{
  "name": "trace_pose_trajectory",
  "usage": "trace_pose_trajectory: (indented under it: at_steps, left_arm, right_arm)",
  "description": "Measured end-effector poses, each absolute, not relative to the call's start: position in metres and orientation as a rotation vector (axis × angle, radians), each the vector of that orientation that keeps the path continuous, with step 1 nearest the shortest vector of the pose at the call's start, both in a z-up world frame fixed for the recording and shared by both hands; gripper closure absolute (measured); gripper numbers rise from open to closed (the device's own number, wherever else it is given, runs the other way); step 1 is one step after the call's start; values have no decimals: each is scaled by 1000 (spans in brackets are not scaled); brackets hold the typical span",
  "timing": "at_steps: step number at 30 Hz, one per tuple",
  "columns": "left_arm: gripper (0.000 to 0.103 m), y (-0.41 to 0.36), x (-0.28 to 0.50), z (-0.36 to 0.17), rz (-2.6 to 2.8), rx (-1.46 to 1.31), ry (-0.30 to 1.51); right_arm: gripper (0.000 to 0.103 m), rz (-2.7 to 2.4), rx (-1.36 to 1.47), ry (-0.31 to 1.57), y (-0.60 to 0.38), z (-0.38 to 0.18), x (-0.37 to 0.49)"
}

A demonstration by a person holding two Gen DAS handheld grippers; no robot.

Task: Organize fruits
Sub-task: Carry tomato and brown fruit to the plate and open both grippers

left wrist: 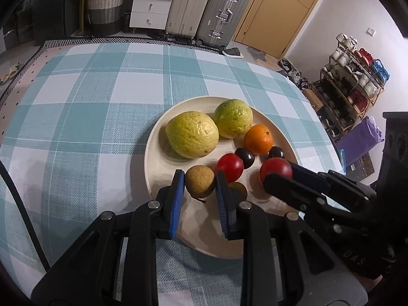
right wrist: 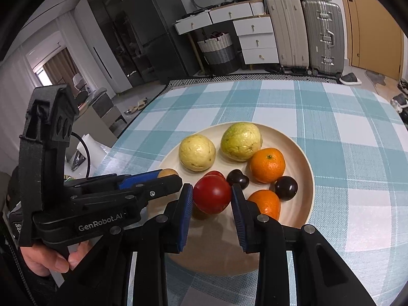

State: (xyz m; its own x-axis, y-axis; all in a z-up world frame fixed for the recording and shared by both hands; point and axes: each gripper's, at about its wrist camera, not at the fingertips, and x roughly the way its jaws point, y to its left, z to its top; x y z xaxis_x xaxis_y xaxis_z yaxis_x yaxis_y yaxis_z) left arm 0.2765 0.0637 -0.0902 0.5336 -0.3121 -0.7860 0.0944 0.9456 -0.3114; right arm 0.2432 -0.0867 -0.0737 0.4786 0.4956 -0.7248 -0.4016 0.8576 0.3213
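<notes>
A cream plate (left wrist: 163, 153) (right wrist: 303, 158) on the checked tablecloth holds two yellow-green guavas (left wrist: 192, 134) (right wrist: 196, 152), oranges (left wrist: 258, 139) (right wrist: 267, 165), dark plums (left wrist: 245, 157) (right wrist: 286, 187), red tomatoes and small brown fruits. My left gripper (left wrist: 200, 179) is shut on a small brown fruit (left wrist: 199, 180), low over the plate's near side. My right gripper (right wrist: 212, 194) is shut on a red tomato (right wrist: 211, 196) (left wrist: 275, 170), just above the plate. A second tomato (left wrist: 229, 167) lies between them. Another brown fruit (left wrist: 238, 190) hides behind the left finger.
The blue-and-white checked tablecloth (left wrist: 102, 107) (right wrist: 344, 132) covers the table around the plate. Suitcases (left wrist: 204, 7), a white drawer unit (left wrist: 153, 2), a basket (left wrist: 105, 10) and a shoe rack (left wrist: 352, 84) stand beyond the table's far edges.
</notes>
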Motion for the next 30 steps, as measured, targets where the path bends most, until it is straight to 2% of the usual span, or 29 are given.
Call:
trace_pose_trajectory:
  at_steps: [10,11,14,15,19,23,26,28,30]
  left_arm:
    - [81,60,283,-95,-269,-257,977]
    - [81,59,283,-96,-274,-260,980]
    - [81,58,283,-95,-280,-258,981]
    - [81,58,282,-94,-279,-257,977]
    - [75,59,280,-87,-283,-249,967]
    - [73,63,271,-76,-261,-233,947]
    - [66,68,262,-68,-220,-224,937]
    - [65,71,254,-63,-193,-222,928]
    - [63,75,244,-59,-184,-223,914]
  right_arm:
    - [71,533,113,912,-89,-79,253]
    - [70,532,115,913,-89,-79,254]
    - [51,547,131,903,-90,-79,254]
    - [48,546,131,889,-91,-76,252]
    - [48,554,132,845,-93,-66,247]
    - [40,542,159,820,-101,-57,241]
    - [40,529,171,800,-107,-50,235]
    - [39,523,179,793,-111,-46,231]
    - [32,512,186,784,-116,-41,225]
